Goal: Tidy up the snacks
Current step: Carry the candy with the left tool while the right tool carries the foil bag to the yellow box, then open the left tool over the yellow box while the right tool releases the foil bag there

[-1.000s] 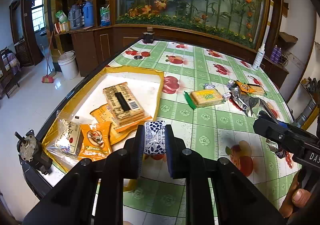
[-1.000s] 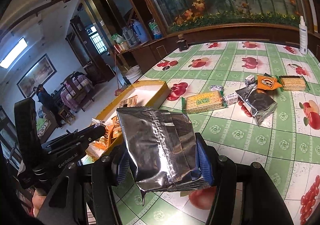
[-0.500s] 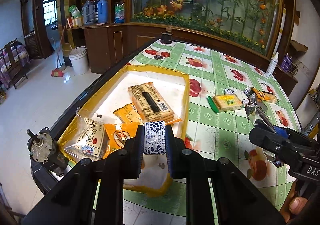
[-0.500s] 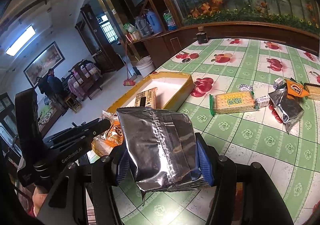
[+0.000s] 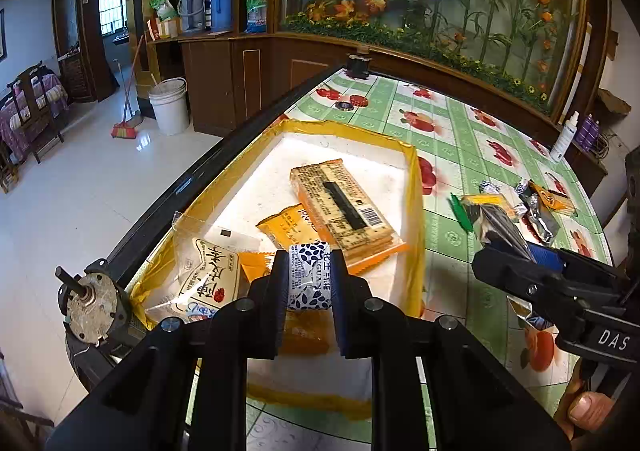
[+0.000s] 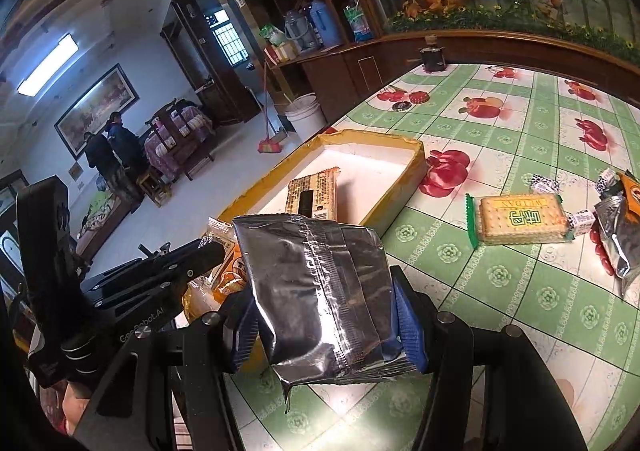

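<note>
A table [image 5: 460,139] covered in a green checked cloth with red fruit prints fills both views; at its left edge, as the left wrist camera sees it, sits a shallow yellow-rimmed tray [image 5: 414,179] with a white floor. Inside the tray a long pack of crackers [image 5: 340,207] lies barcode up, partly over an orange packet [image 5: 286,225]; nearer the camera lies a clear bag with a printed label [image 5: 210,275]. Out on the cloth, well apart from the tray, a second cracker pack with green ends [image 6: 520,219] lies flat, with a crumpled silver bag [image 6: 618,239] and several small wrapped sweets [image 6: 582,218] just beside it.

The right gripper [image 6: 326,325] is clamped on a silver foil packet [image 6: 316,291], its blue pads pressing both sides; the packet hangs above the cloth, close to the near corner of the tray. The left gripper [image 5: 309,277] is pinched tight on a small white sweet with a blue leaf pattern [image 5: 309,275], held above the near end of the tray, over the orange packet; a thumb [image 5: 588,409] shows at the lower right of that view.
</note>
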`<control>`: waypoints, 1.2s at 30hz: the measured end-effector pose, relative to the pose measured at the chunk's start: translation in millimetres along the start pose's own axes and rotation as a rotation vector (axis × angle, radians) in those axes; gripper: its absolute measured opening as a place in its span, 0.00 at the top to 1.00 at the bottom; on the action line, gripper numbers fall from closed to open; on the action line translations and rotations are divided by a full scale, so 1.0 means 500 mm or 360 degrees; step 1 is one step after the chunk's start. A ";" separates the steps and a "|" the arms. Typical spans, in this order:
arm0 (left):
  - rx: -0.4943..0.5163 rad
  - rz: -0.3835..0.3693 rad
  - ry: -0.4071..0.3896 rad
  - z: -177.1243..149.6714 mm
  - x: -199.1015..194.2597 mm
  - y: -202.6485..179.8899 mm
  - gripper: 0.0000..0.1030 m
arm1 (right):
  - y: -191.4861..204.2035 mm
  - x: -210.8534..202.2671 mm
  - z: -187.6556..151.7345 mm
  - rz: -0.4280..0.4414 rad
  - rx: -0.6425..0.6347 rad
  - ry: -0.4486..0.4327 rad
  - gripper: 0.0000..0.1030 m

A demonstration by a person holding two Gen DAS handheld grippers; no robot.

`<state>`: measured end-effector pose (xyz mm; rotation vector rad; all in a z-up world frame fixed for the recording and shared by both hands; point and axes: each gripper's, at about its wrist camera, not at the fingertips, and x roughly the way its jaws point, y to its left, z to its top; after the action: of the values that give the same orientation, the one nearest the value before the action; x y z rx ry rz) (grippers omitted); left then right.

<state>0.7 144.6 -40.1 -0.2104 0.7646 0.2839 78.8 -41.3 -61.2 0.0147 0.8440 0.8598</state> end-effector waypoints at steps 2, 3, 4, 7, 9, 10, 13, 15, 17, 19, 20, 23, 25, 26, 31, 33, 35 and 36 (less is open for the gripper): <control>0.0001 0.0009 0.0020 0.004 0.013 0.005 0.84 | 0.007 0.013 0.009 0.0009 -0.0008 0.0006 0.42; 0.0001 0.0014 0.0029 0.007 0.020 0.008 0.84 | 0.010 0.023 0.016 0.0012 -0.0015 0.0010 0.42; -0.0001 0.0016 0.0040 0.010 0.027 0.011 0.84 | 0.013 0.030 0.022 0.0013 -0.0021 0.0014 0.42; -0.0011 0.0021 0.0066 0.021 0.045 0.017 0.84 | 0.020 0.058 0.044 0.0008 -0.0040 0.0027 0.42; -0.0008 0.0035 0.0070 0.029 0.054 0.020 0.84 | 0.022 0.077 0.060 0.0006 -0.0040 0.0033 0.42; -0.0006 0.0038 0.0076 0.033 0.058 0.021 0.84 | 0.024 0.085 0.067 -0.0002 -0.0041 0.0035 0.42; 0.0000 0.0053 0.0089 0.042 0.071 0.023 0.84 | 0.021 0.120 0.092 -0.0016 -0.0033 0.0049 0.42; 0.0001 0.0065 0.0101 0.047 0.082 0.026 0.84 | 0.021 0.140 0.106 -0.0028 -0.0037 0.0057 0.42; -0.0001 0.0071 0.0121 0.050 0.093 0.029 0.84 | 0.019 0.161 0.120 -0.0037 -0.0037 0.0069 0.42; 0.0006 0.0080 0.0138 0.051 0.102 0.031 0.84 | 0.020 0.180 0.131 -0.0049 -0.0045 0.0078 0.42; 0.0006 0.0077 0.0142 0.051 0.104 0.032 0.84 | 0.019 0.190 0.136 -0.0056 -0.0048 0.0086 0.42; 0.0007 0.0085 0.0153 0.050 0.109 0.035 0.84 | 0.015 0.216 0.146 -0.0064 -0.0045 0.0114 0.42; 0.0000 0.0090 0.0162 0.051 0.114 0.038 0.84 | 0.014 0.229 0.148 -0.0070 -0.0049 0.0127 0.42; -0.0003 0.0093 0.0165 0.051 0.116 0.039 0.84 | 0.015 0.233 0.148 -0.0077 -0.0053 0.0130 0.42; -0.0024 0.0092 0.0205 0.049 0.128 0.047 0.83 | 0.016 0.251 0.147 -0.0104 -0.0078 0.0156 0.40; -0.0039 0.0099 0.0219 0.047 0.129 0.049 0.77 | 0.013 0.256 0.146 -0.0110 -0.0068 0.0167 0.39; -0.0048 0.0135 0.0231 0.045 0.129 0.053 0.53 | 0.010 0.257 0.147 -0.0109 -0.0055 0.0162 0.39; -0.0053 0.0140 0.0226 0.044 0.127 0.054 0.39 | 0.008 0.253 0.147 -0.0109 -0.0047 0.0155 0.36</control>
<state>49.7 187.7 -71.7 -0.2309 0.9118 0.3679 169.9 69.0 -91.7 -0.0821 0.9177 0.8134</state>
